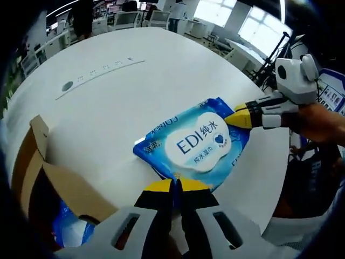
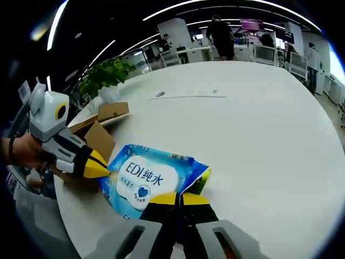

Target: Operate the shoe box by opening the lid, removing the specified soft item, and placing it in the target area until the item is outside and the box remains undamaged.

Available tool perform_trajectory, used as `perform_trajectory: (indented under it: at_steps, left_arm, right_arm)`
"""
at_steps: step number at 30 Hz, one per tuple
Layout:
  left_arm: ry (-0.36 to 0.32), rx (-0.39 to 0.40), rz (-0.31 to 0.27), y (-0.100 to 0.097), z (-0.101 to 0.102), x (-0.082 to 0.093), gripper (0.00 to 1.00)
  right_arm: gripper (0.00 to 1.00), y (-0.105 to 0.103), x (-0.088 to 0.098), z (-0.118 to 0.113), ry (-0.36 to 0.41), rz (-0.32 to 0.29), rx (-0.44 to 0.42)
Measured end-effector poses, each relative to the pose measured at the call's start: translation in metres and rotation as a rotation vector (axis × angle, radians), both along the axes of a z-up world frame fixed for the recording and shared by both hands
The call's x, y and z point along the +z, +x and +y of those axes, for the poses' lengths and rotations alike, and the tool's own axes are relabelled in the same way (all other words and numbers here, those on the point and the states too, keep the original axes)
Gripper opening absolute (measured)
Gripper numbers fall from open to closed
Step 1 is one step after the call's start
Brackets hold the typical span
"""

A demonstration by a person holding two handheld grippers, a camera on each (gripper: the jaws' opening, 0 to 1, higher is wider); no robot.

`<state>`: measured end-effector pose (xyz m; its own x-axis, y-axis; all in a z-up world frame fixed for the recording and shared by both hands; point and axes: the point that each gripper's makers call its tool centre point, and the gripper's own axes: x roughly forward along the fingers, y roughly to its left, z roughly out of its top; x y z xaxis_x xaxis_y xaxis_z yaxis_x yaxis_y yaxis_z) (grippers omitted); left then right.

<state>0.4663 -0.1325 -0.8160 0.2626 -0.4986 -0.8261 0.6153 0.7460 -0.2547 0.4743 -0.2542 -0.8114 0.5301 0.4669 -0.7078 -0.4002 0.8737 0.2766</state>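
Wide white desk, round-edged, w/ a flush strip of sockets set into its top. Open-plan office behind: workstations, chairs, bright windows, a potted plant at the far edge in the right gripper view, ppl standing in the distance.

Blue wet-wipes pack (white label, "EDI" plus Chinese text) lies flat on the desk, outside the brown cardboard shoe box, just beside its open flaps; more blue plastic shows inside the box.

Left gripper: yellow-tipped fingers pressed together on the pack's near edge, pinching it. Right gripper: fingers likewise closed on the opposite corner of the pack, a hand gripping its handle.
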Motion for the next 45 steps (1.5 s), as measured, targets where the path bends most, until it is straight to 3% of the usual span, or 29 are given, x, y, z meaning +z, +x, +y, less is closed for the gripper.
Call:
perform_trajectory:
  at_steps: [17,23,35,38,45]
  left_arm:
    - [-0.002,0.000,-0.029,0.001,0.005,0.006,0.06]
    - [-0.022,0.014,-0.047,0.003,0.009,0.018,0.12]
    - [-0.062,0.035,-0.092,0.009,0.022,0.042,0.15]
    - [-0.114,0.069,-0.082,0.005,0.025,0.050,0.17]
    - [-0.146,0.076,-0.115,0.002,0.042,0.063,0.18]
  right_arm:
    - [0.00,0.000,0.001,-0.005,-0.038,-0.019,-0.017]
    - [0.04,-0.001,0.004,-0.010,-0.061,-0.029,-0.037]
    - [0.05,-0.005,0.017,-0.017,-0.087,-0.049,-0.061]
    - [0.06,-0.007,0.022,-0.017,-0.092,-0.049,-0.069]
    - [0.07,-0.008,0.034,-0.015,-0.083,-0.073,-0.080]
